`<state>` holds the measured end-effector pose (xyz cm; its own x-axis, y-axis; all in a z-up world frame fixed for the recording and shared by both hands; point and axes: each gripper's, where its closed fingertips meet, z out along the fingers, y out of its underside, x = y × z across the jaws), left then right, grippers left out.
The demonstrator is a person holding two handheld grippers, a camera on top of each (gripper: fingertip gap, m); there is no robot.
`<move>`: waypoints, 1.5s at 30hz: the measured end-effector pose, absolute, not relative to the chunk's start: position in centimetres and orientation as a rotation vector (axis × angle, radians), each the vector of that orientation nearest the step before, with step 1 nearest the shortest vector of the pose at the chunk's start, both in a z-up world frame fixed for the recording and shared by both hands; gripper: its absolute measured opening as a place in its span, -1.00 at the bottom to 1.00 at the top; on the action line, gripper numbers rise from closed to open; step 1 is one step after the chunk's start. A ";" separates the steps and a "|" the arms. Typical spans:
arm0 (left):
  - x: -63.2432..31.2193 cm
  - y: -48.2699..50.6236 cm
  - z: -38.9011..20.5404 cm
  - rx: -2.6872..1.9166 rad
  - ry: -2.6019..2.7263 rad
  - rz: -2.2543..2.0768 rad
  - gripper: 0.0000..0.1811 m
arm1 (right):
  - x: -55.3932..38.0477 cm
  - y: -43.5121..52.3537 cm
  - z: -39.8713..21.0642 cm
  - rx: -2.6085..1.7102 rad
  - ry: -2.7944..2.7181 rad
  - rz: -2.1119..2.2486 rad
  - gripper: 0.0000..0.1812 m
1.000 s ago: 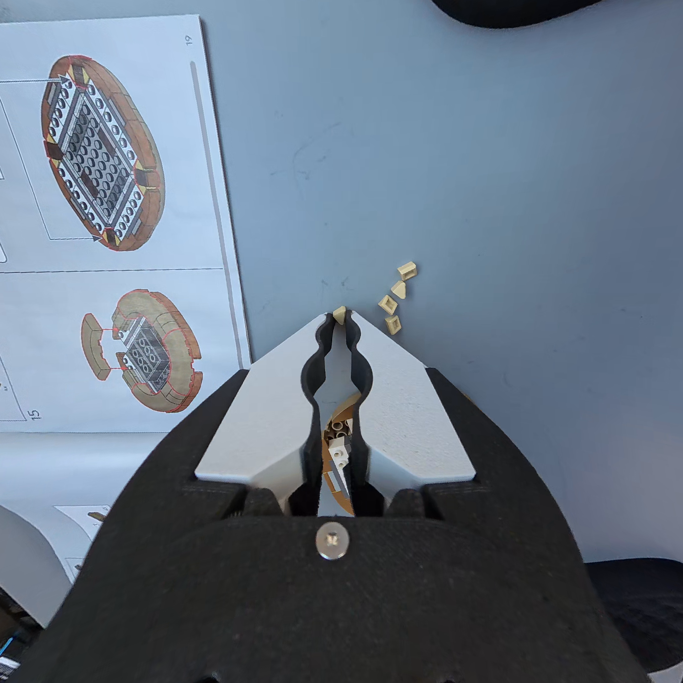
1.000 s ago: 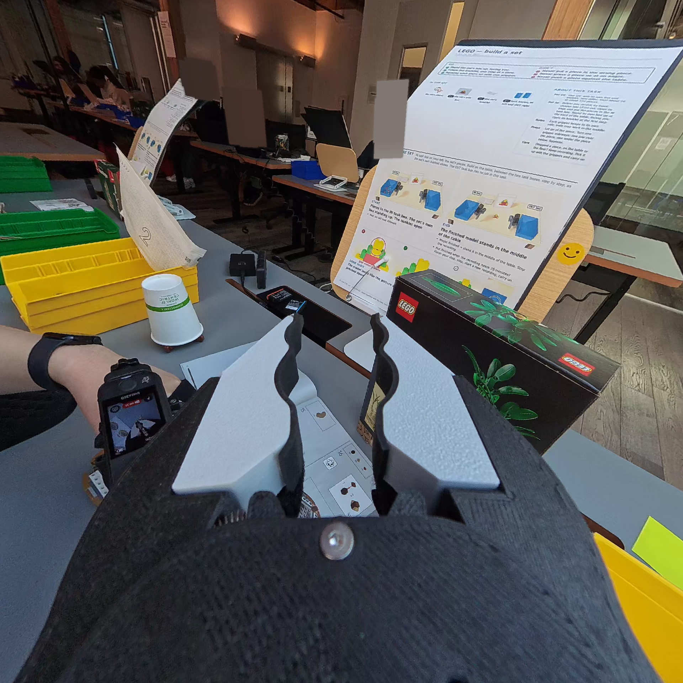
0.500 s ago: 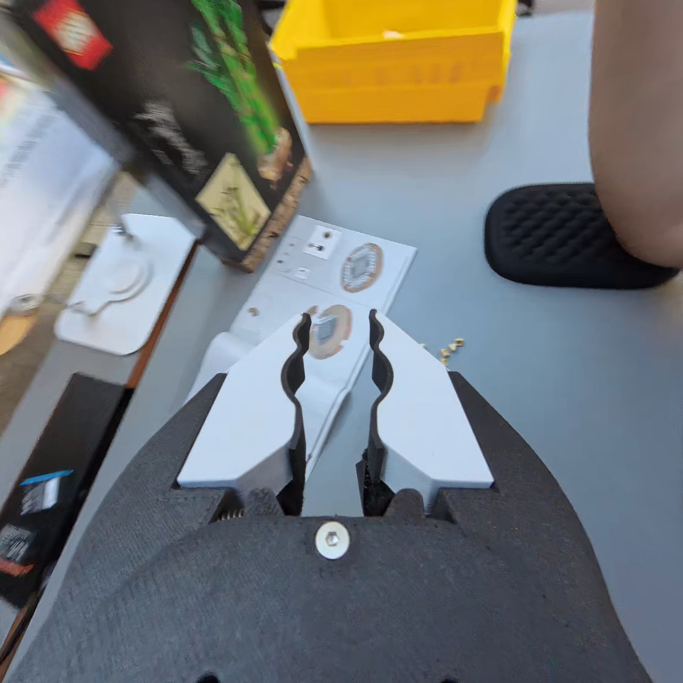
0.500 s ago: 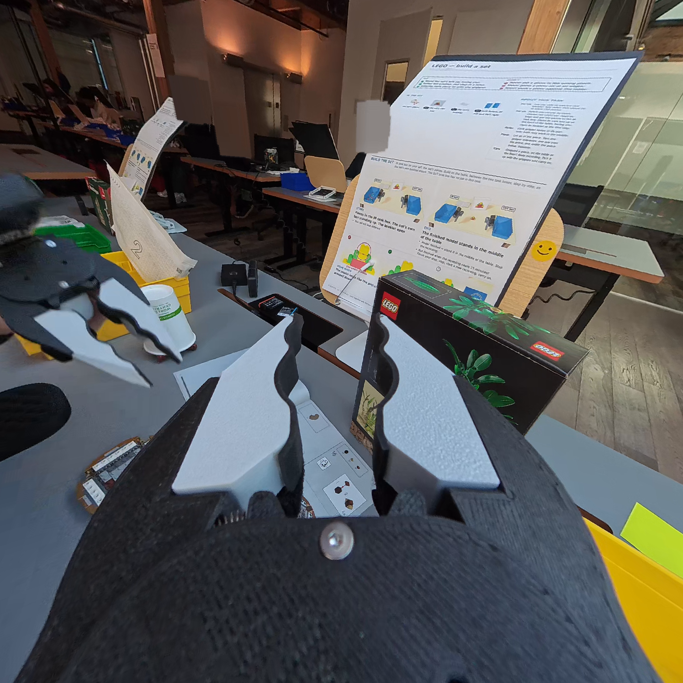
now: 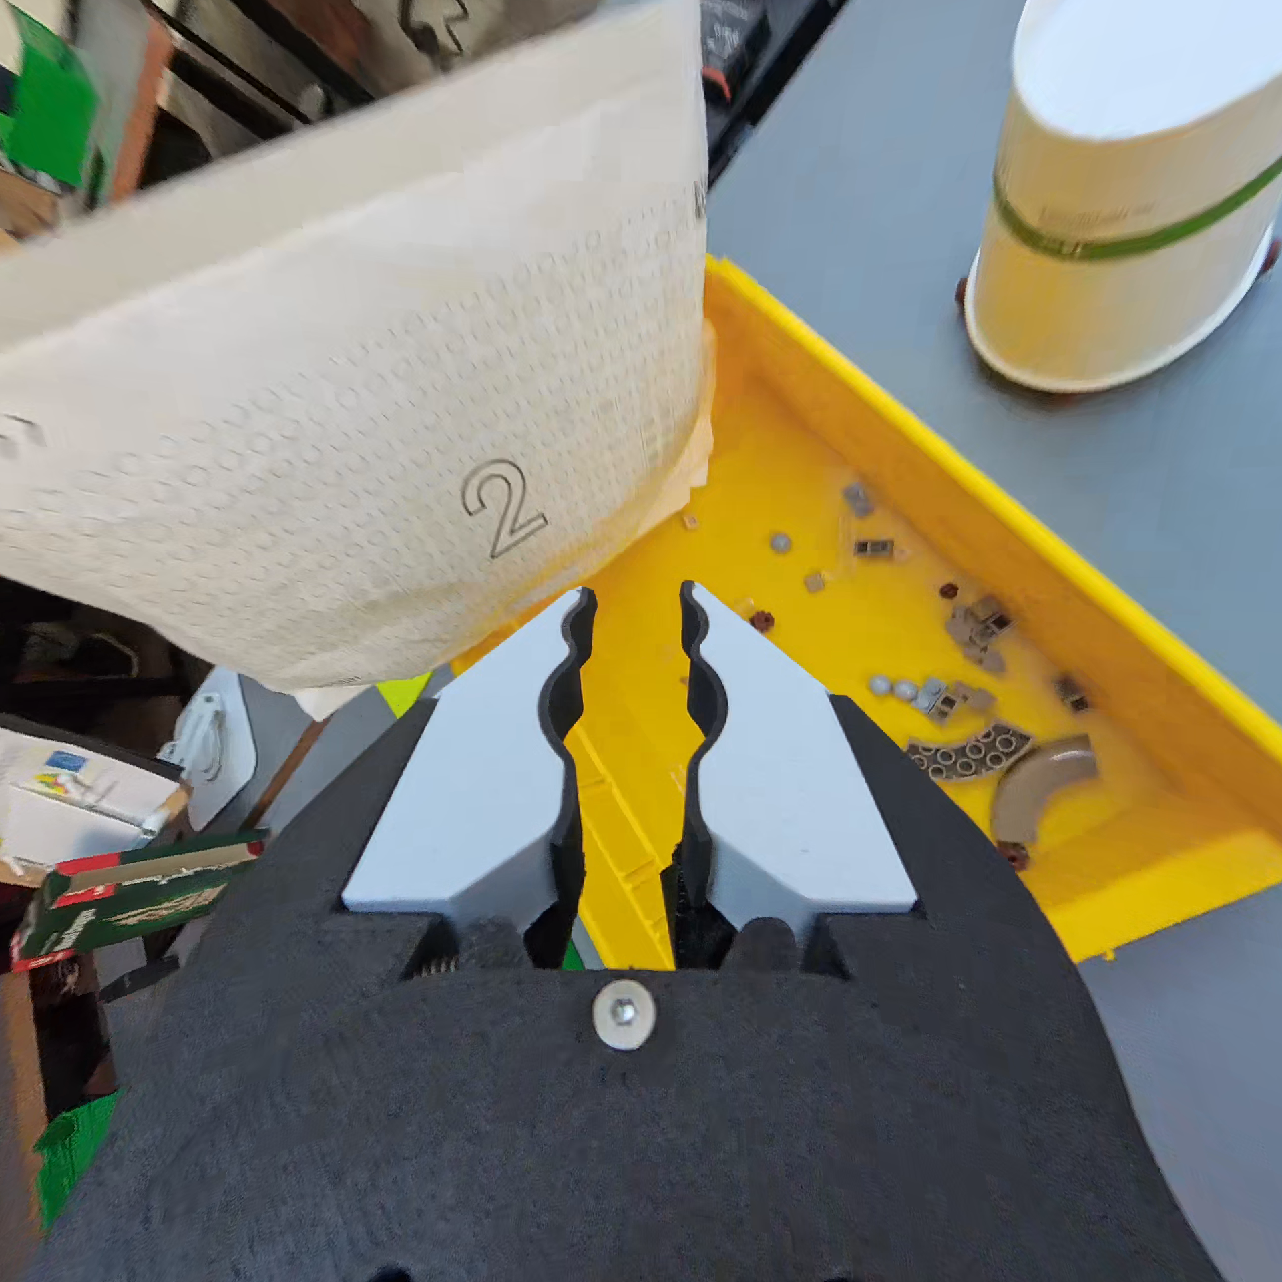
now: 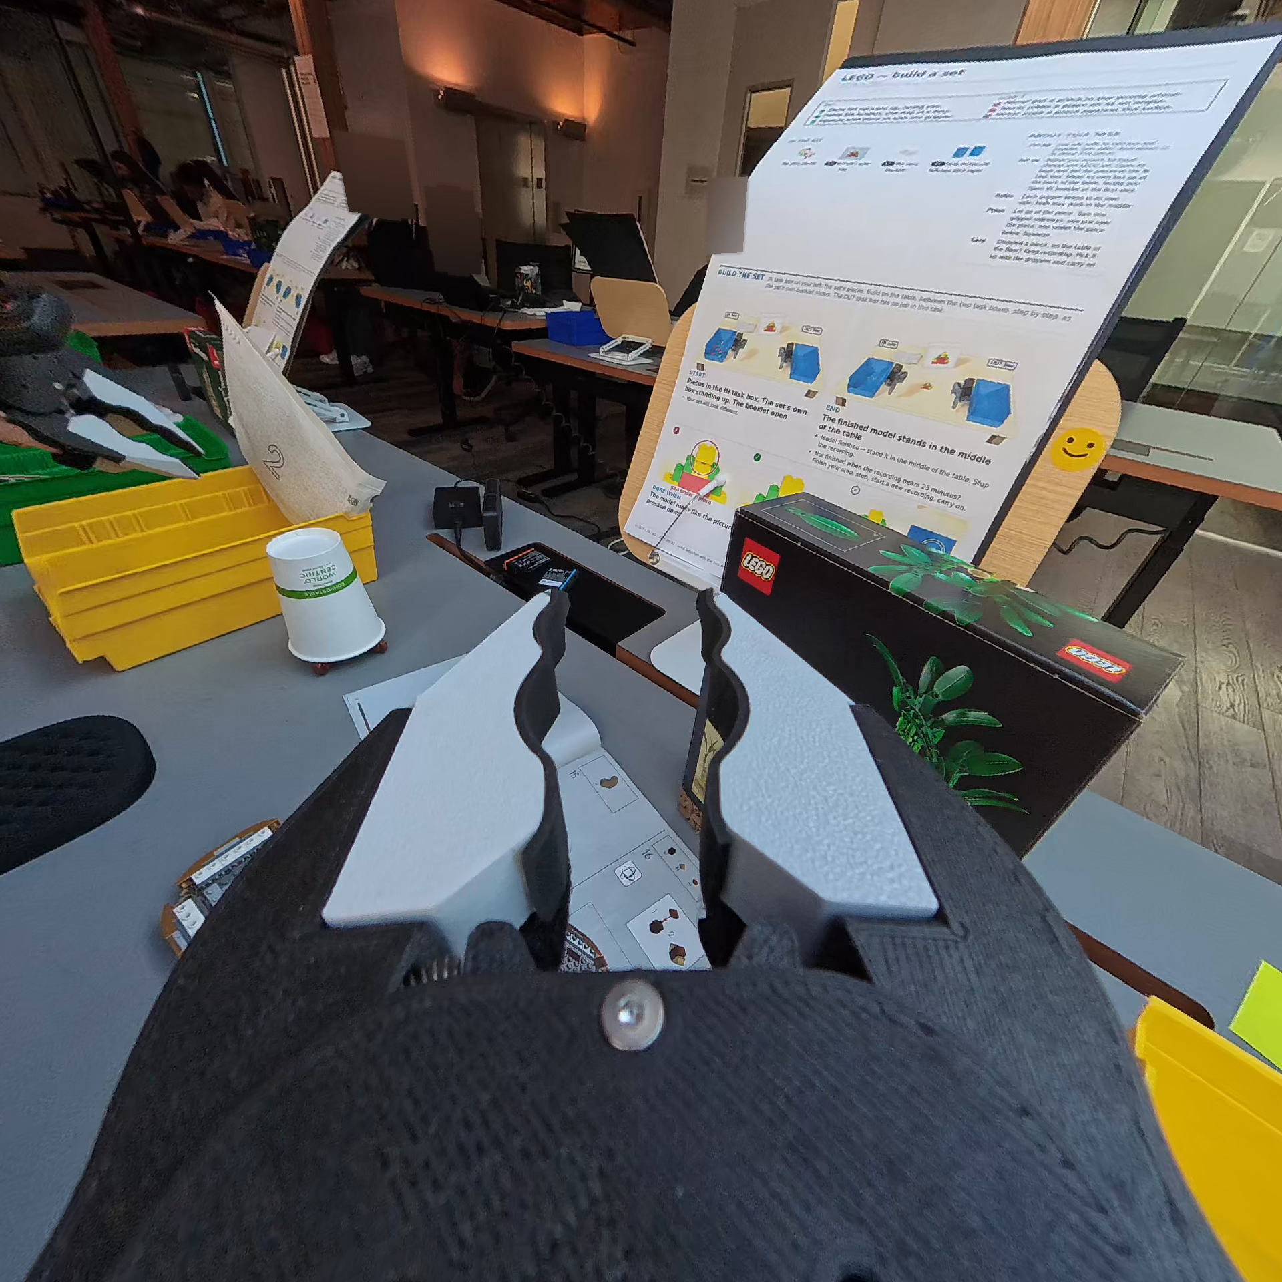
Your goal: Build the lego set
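Note:
My left gripper (image 5: pixel 638 596) is open and empty, hovering over a yellow bin (image 5: pixel 1006 555) of loose pieces. In the bin lie a grey curved plate (image 5: pixel 971 756), a tan curved piece (image 5: pixel 1040 784) and several small grey and brown bits (image 5: pixel 978 624). A white paper bag (image 5: pixel 347 416) leans in the bin's far end. My right gripper (image 6: pixel 631 603) is open and empty, held above the open booklet (image 6: pixel 624 798). The partly built round model (image 6: pixel 208 881) lies on the table at the lower left of the right wrist view. The left gripper (image 6: pixel 132 444) shows there, far left, above the yellow bin (image 6: pixel 173 590).
An upturned paper cup (image 6: pixel 326 596) stands beside the bin, also in the left wrist view (image 5: pixel 1124 194). The set's black box (image 6: pixel 936 659) and an instruction board (image 6: pixel 902 312) stand behind the booklet. A black pad (image 6: pixel 62 784) lies at left. Another yellow bin (image 6: pixel 1214 1110) sits at lower right. About 65 centimetres separates my left fingertips from my right. From the left gripper's tips to the grey curved plate (image 5: pixel 971 756) is close to 15 centimetres. My left tips are roughly 20 centimetres from the tan curved piece (image 5: pixel 1040 784).
My left gripper was shut on a small tan piece by the model; it has opened, lifted away and swung left over the yellow bin. The right gripper has barely moved.

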<state>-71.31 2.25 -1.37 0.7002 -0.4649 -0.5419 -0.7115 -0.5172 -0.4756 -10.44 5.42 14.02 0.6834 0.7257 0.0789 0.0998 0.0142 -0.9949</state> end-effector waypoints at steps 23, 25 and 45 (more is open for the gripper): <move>-73.1 9.0 -14.4 -2.415 0.670 0.134 -0.75 | -13.0 7.0 11.0 -1.607 -0.775 0.532 -0.57; -72.9 9.5 -14.5 -2.398 0.613 0.102 -0.79 | -12.9 7.0 11.1 -1.606 -0.770 0.529 -0.57; -72.8 9.4 -15.6 -2.429 0.480 -0.026 -0.94 | -12.8 7.1 11.0 -1.612 -0.767 0.520 -0.57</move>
<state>-72.77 9.44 -15.59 0.9327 -0.3460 -0.1014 -0.3331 -0.7194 -0.6095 -12.76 7.09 10.96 0.6810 0.7274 0.0840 0.1910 -0.0658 -0.9794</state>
